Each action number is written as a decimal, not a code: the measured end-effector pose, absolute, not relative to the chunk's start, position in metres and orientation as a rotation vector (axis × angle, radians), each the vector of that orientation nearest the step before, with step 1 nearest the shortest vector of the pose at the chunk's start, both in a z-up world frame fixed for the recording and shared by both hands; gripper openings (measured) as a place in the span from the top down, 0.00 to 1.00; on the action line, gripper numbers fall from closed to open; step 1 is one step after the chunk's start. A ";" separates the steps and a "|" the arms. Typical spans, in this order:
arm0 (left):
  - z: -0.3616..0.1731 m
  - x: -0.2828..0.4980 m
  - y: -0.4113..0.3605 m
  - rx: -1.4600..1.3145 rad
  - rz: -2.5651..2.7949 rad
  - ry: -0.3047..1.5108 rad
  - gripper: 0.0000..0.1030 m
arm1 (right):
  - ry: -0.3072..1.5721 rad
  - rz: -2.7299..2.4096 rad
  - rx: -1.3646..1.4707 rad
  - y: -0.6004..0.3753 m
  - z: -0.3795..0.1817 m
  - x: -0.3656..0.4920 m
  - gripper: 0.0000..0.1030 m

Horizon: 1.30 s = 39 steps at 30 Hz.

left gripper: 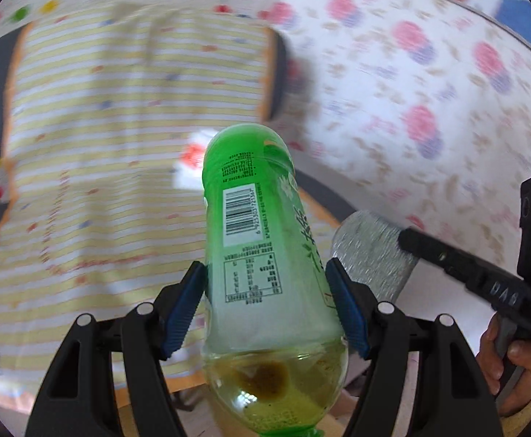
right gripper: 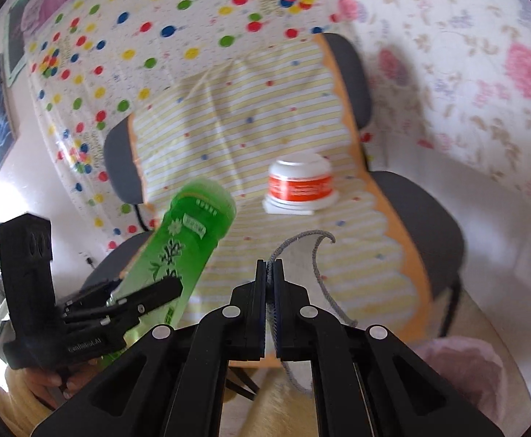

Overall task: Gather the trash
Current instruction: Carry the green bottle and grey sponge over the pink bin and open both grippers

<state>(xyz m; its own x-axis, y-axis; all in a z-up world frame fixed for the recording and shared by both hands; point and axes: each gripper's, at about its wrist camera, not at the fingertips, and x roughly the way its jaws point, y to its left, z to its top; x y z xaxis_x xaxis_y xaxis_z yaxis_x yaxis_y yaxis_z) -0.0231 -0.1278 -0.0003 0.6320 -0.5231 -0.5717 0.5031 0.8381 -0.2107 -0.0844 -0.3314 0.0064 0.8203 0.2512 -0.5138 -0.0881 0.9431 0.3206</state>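
Item: left hand-held gripper [left gripper: 265, 291], pads pressed on both sides of a green bottle [left gripper: 262, 240]. Bottle carried clear of the cloth, base pointing forward, neck end toward the camera, a little yellowish liquid with dark sediment pooled there.

Item: right hand-held gripper [right gripper: 270, 273], jaws nearly together on a thin grey sheet [right gripper: 314, 255], seen edge-on; from the left view it reads as a silvery textured wrapper, though blur makes the material uncertain.

Item: white jar [right gripper: 300, 185] with orange label, uncollected, standing on the striped cloth [right gripper: 229, 116] over a grey chair [right gripper: 422, 211]. A pale pink bag [right gripper: 462, 375] shows low on the right, possibly the trash bag.

Risks: the bottle is smooth and round, gripped near one end; a quick swing could let it pivot or slide out, and any loose cap would leak liquid. The limp sheet could slip from the pinch or snag the other tool.

Pose: both grippers level, side by side, aimed at the chair; left hand [right gripper: 43, 378] low, right hand [left gripper: 516, 367] wrapped round its handle.
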 end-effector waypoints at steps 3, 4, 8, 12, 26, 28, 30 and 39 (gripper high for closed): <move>0.004 -0.032 -0.162 0.023 -0.653 0.648 0.35 | 0.594 0.111 0.302 -0.356 -0.001 -0.104 0.96; 0.004 -0.037 -0.173 0.037 -0.665 0.641 0.35 | 0.598 0.085 0.306 -0.364 -0.004 -0.110 0.96; -0.011 -0.048 -0.191 0.038 -0.686 0.659 0.35 | 0.628 -0.029 0.326 -0.398 -0.023 -0.130 0.96; -0.031 -0.053 -0.203 0.047 -0.706 0.715 0.35 | 0.697 -0.122 0.378 -0.434 -0.055 -0.141 0.91; -0.048 -0.059 -0.221 0.115 -0.729 0.759 0.35 | 0.683 -0.122 0.464 -0.450 -0.066 -0.142 0.66; -0.053 -0.064 -0.227 0.141 -0.757 0.774 0.35 | 0.666 -0.113 0.470 -0.449 -0.061 -0.143 0.66; -0.055 -0.071 -0.235 0.163 -0.789 0.774 0.35 | 0.650 -0.112 0.471 -0.449 -0.056 -0.145 0.66; -0.051 -0.086 -0.290 0.232 -0.927 0.755 0.35 | 0.553 -0.176 0.479 -0.472 -0.031 -0.175 0.66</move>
